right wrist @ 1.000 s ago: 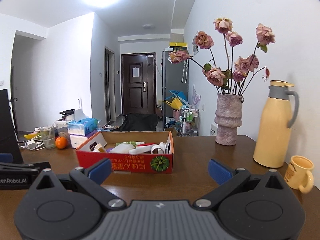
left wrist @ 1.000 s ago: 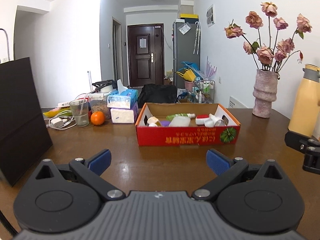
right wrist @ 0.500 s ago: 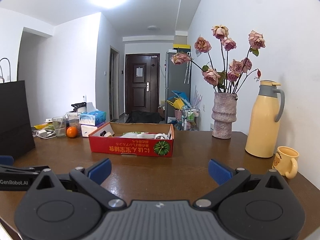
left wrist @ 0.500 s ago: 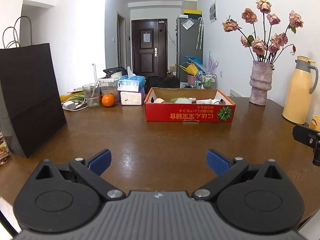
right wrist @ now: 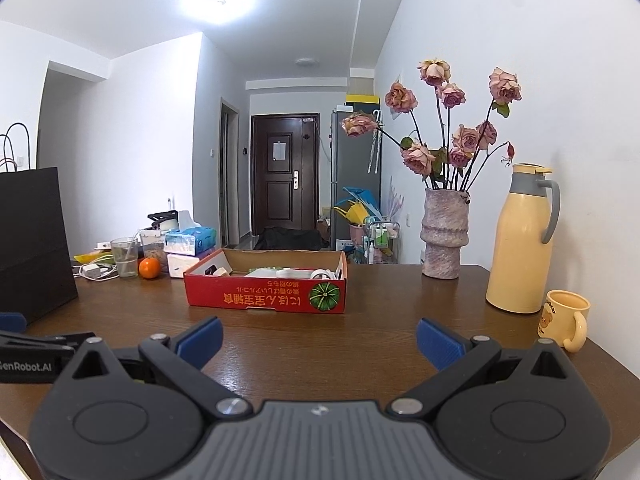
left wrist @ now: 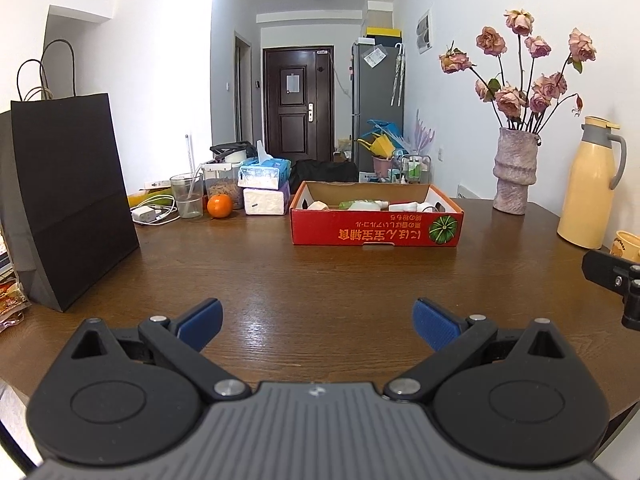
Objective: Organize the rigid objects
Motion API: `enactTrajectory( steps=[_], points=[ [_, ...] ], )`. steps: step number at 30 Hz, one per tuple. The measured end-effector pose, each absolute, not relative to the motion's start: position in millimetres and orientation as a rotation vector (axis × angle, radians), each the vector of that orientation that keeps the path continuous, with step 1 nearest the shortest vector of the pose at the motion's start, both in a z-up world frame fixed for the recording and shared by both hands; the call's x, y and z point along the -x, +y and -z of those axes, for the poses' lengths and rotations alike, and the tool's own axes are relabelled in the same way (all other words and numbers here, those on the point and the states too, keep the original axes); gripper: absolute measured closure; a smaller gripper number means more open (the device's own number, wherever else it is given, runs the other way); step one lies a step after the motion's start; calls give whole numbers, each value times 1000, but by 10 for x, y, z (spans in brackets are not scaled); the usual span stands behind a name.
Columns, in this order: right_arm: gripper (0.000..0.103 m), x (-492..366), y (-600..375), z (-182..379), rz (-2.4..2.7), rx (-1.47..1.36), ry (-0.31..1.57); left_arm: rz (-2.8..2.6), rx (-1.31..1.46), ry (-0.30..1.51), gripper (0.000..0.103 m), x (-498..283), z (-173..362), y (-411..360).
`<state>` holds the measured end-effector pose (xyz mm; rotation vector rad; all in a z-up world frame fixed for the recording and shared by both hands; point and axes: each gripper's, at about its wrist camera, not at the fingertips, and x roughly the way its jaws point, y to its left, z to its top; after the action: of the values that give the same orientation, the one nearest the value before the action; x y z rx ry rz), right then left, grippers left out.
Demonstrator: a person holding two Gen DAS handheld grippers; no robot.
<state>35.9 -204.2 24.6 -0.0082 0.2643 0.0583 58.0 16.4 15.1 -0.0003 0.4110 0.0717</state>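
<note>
A red cardboard box (left wrist: 376, 234) stands on the brown table, far ahead of both grippers; it also shows in the right wrist view (right wrist: 266, 298). It holds several small items, among them a white and green bottle (left wrist: 362, 205) and white pieces. My left gripper (left wrist: 318, 322) is open and empty, low over the table's near part. My right gripper (right wrist: 318, 340) is open and empty too, to the right of the left one. Part of the right gripper shows at the left wrist view's right edge (left wrist: 614, 280).
A black paper bag (left wrist: 68, 196) stands at the left. Behind it are a glass (left wrist: 187, 196), an orange (left wrist: 220, 205), chargers and tissue boxes (left wrist: 265, 186). A vase of dried roses (right wrist: 444, 236), a yellow thermos (right wrist: 522, 240) and a yellow mug (right wrist: 566, 318) stand at the right.
Both grippers have drawn back from the red box toward the table's near edge, so the box looks smaller and the black bag shows in full. Both stayed open and empty.
</note>
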Motion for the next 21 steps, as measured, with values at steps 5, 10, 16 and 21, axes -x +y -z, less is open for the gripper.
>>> enactTrajectory(
  steps=[5,10,16,21],
  points=[
    [0,-362,-2043,-245,-62,11,268,-73,1,412,0,-573,-153,168],
    [0,-371,-2031,-229,-63,14,275,-73,2,413,0,-571,-150,174],
    [0,-393,-2025,-213,-62,16,281,-71,4,416,0,-574,-145,186],
    [0,-402,-2023,-209,-63,16,282,-71,5,417,0,-577,-143,189]
  ],
)
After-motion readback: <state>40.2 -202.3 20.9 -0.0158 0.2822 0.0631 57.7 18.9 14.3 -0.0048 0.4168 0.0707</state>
